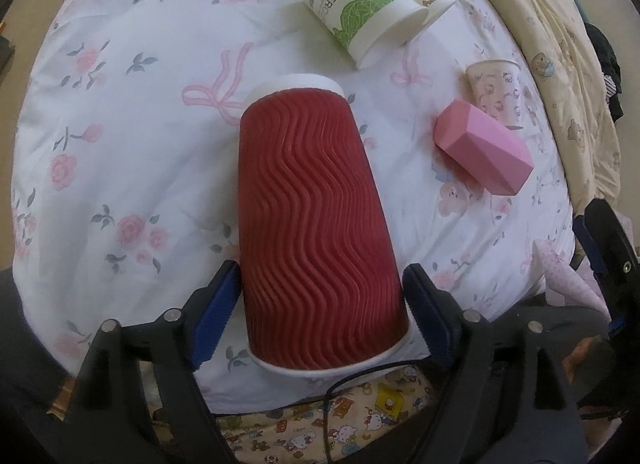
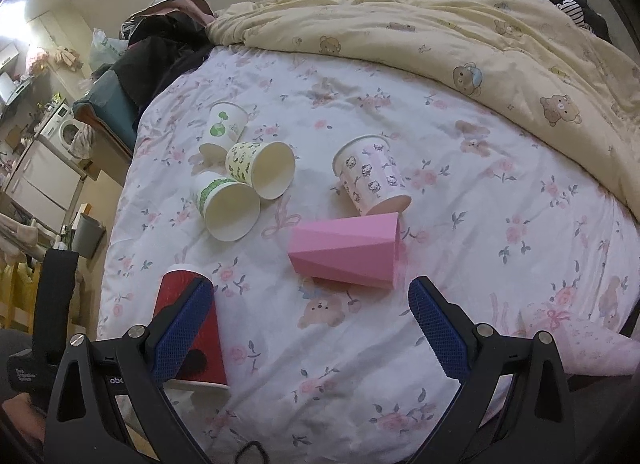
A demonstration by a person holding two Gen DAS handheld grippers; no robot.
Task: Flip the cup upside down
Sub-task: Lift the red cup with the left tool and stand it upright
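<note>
A red ribbed paper cup (image 1: 316, 232) stands upside down on the floral bedsheet, rim down, white base up. My left gripper (image 1: 320, 284) has its blue pads on both sides of the cup near the rim and is shut on it. The red cup also shows at the lower left of the right wrist view (image 2: 200, 340), partly behind my finger. My right gripper (image 2: 312, 328) is open and empty above the sheet. A pink faceted cup (image 2: 348, 252) lies on its side just beyond it.
A Hello Kitty cup (image 2: 370, 176) stands upside down behind the pink cup. Three white and green cups (image 2: 240, 168) lie or stand at the left. A yellow bear-print duvet (image 2: 480, 24) is heaped at the back right. The bed edge drops off at the left.
</note>
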